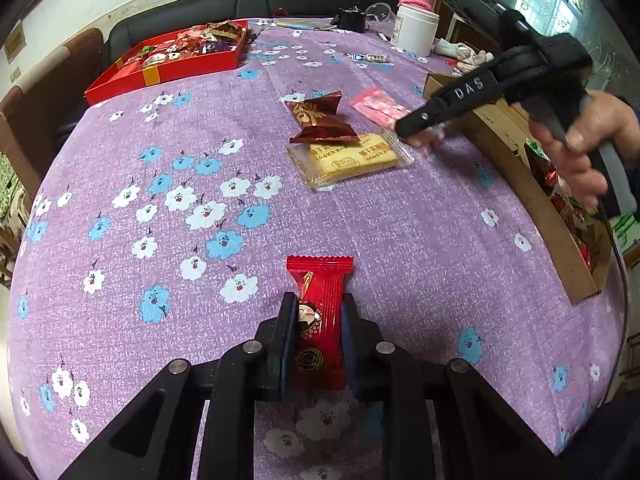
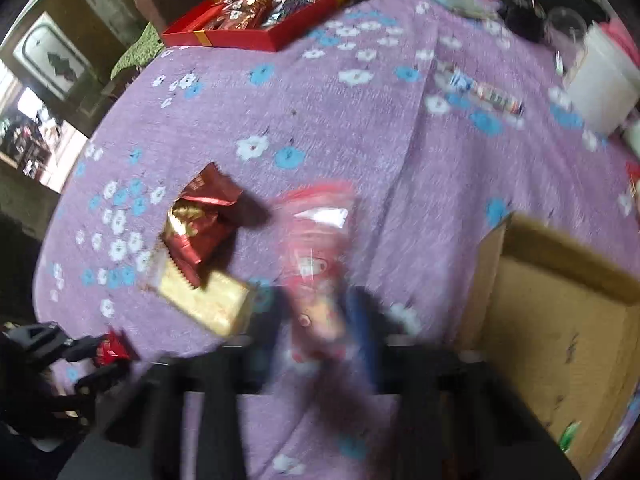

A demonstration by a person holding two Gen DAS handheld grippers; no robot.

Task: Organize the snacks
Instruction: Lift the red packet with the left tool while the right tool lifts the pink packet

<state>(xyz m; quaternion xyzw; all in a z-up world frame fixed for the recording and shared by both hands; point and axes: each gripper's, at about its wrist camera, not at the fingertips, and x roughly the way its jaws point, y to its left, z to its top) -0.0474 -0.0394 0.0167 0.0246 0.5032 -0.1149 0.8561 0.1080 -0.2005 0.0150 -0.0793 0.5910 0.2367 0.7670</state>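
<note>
My left gripper (image 1: 318,304) is shut on a red snack packet (image 1: 320,312) with a cartoon face, held just above the purple flowered tablecloth (image 1: 160,240). My right gripper (image 2: 320,300) is blurred and holds a pink clear-wrapped snack (image 2: 316,248) between its fingers; in the left wrist view it (image 1: 416,128) sits over that pink packet (image 1: 378,106). A dark red foil snack (image 1: 322,118) lies partly on a yellow biscuit pack (image 1: 348,160) at mid-table; both also show in the right wrist view, the foil snack (image 2: 202,216) above the biscuit pack (image 2: 208,300).
A red gift box (image 1: 160,76) with several snacks stands at the far left. A brown cardboard box (image 1: 532,216) with snacks runs along the right edge. A white jar (image 1: 416,28), a dark object and a small tube (image 1: 374,57) sit at the back.
</note>
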